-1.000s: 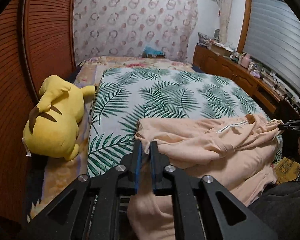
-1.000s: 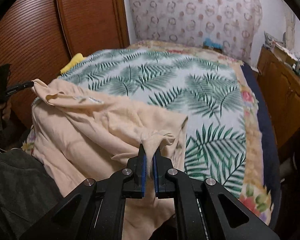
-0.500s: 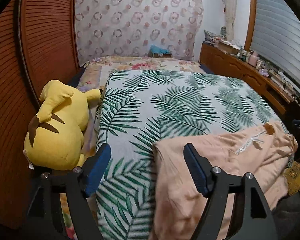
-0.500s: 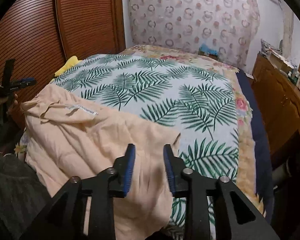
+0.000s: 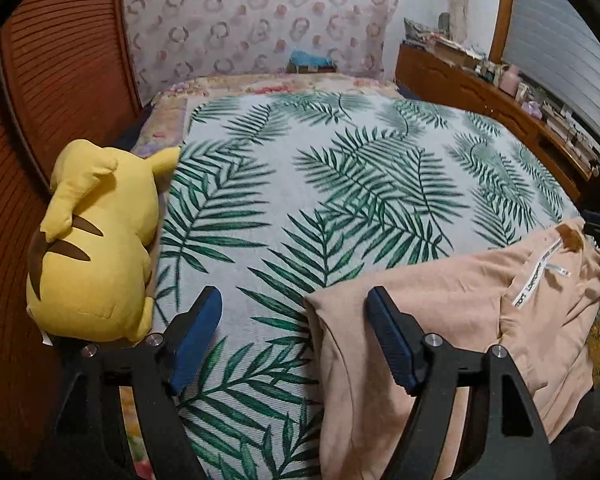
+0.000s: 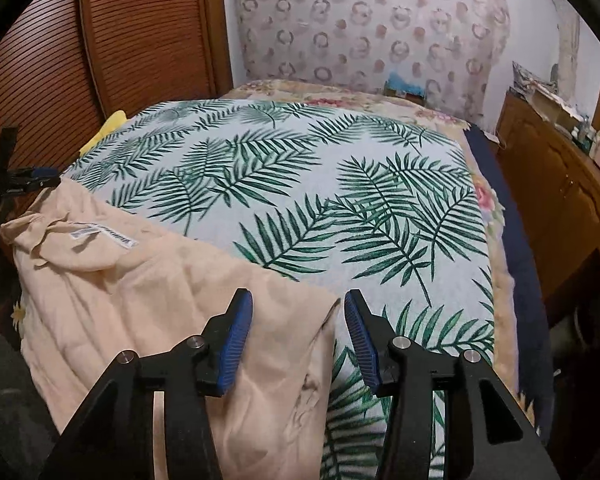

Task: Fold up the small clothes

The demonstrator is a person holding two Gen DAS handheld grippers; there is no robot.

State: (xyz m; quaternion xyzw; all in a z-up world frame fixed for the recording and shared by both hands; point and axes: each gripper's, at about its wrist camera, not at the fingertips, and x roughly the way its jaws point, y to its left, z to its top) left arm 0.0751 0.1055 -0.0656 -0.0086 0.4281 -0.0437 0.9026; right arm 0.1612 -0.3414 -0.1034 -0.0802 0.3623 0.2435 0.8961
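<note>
A peach garment (image 5: 452, 320) lies spread along the near edge of the bed, hanging over it, with a white label strip near its collar. It also shows in the right wrist view (image 6: 160, 300). My left gripper (image 5: 296, 336) is open and empty, its jaws wide apart just above the garment's left corner. My right gripper (image 6: 298, 340) is open and empty above the garment's right corner. Neither gripper holds the cloth.
The bed has a white cover with green palm leaves (image 5: 340, 184). A yellow plush toy (image 5: 96, 248) lies at the bed's left edge beside a brown slatted wardrobe (image 5: 56, 80). A wooden dresser with small items (image 6: 560, 184) runs along the right side.
Both grippers were shut on the garment's corners a second ago; they have let go, opened wide and drawn back. The garment has dropped flatter onto the bed's near edge.
</note>
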